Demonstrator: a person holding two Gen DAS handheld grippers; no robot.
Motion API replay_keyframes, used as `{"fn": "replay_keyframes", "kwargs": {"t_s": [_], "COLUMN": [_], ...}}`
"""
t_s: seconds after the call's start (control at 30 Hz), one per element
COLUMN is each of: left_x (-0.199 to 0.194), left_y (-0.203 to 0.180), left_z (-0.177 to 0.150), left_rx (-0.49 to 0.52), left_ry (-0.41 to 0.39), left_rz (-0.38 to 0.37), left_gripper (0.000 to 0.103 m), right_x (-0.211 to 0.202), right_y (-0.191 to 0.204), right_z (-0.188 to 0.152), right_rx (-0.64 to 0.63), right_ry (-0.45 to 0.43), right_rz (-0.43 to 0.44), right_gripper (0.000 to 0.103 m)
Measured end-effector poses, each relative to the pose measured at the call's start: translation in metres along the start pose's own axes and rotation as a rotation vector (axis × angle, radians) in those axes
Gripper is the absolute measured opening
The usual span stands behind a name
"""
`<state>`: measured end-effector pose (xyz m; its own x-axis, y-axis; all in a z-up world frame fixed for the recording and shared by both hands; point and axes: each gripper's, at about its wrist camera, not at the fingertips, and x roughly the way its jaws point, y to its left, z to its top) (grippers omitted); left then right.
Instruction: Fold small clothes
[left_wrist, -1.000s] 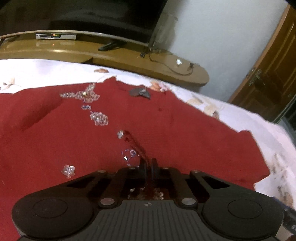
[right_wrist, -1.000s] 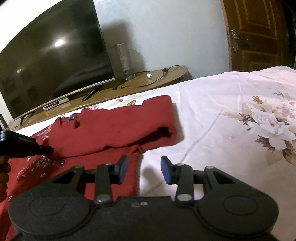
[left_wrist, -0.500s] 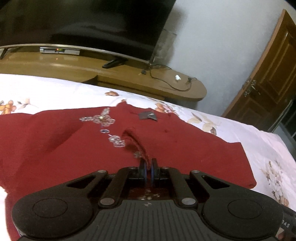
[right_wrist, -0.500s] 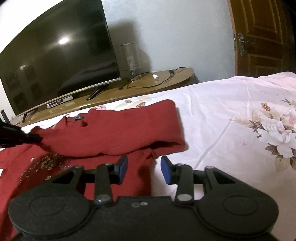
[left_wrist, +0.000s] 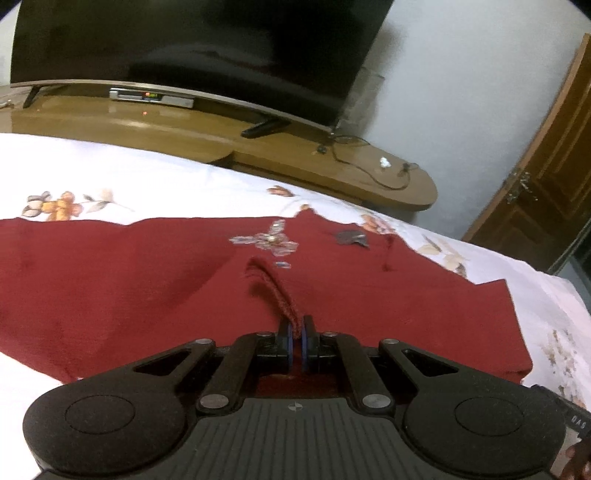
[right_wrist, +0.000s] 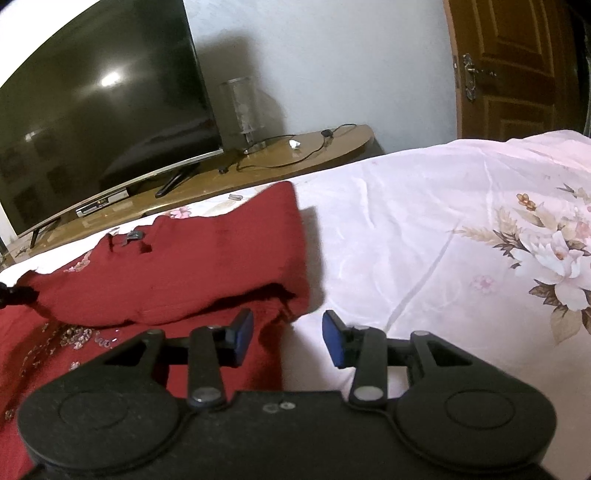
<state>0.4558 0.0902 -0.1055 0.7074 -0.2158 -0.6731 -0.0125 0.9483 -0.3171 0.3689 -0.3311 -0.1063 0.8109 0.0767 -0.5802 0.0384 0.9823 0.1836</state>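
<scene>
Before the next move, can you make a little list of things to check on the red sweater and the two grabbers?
1. Left gripper has a real grip: ok, jaws shut on an edge of the red sweater.
2. Right gripper is free to help: ok, jaws open, nothing pinched between them.
3. Sleeve is folded in: ok, it lies over the body of the sweater.
4. Beaded flowers are safe from the pads: ok, they sit beyond the left gripper.
5. Bedsheet beside the sweater has room: ok, bare there.
6. Sweater's bottom hem lies flat: cannot tell, the grippers hide it.
</scene>
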Motion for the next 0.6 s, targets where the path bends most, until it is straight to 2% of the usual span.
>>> {"fn": "replay_keyframes", "kwargs": {"t_s": [0.4,0.47,0.5,0.53,0.6], "left_x": [-0.003,0.0,0.001,0.0,-0.005], "left_y": [0.041,0.045,0.046,0.047,0.049], "left_z": [-0.009,-0.012,-0.013,-0.013,-0.013], "left_rx": [-0.044,-0.048,-0.052,-0.061,-0.065], "left_ry": [0.016,0.032,0.035,0.027,0.0], "left_rz": [0.042,0.041,0.042,0.038,0.034], "left_gripper": [0.004,0.004,0.004,0.004,0.004], "right_x": [0.035,0.039,0.04,0.04,0.036], "right_y": [0.006,0.006,0.006,0.006,0.007], "right_z": [0.006,0.006,0.006,0.006,0.007], "right_rx": [-0.021,-0.03,-0.04,-0.052,-0.075], "right_ry": [0.056,0.065,0.068,0.069,0.06], "right_rz": [-0.012,-0.012,-0.006,0.009,0.007], "right_gripper": [0.04,0.034,0.018,0.008,0.008]}}
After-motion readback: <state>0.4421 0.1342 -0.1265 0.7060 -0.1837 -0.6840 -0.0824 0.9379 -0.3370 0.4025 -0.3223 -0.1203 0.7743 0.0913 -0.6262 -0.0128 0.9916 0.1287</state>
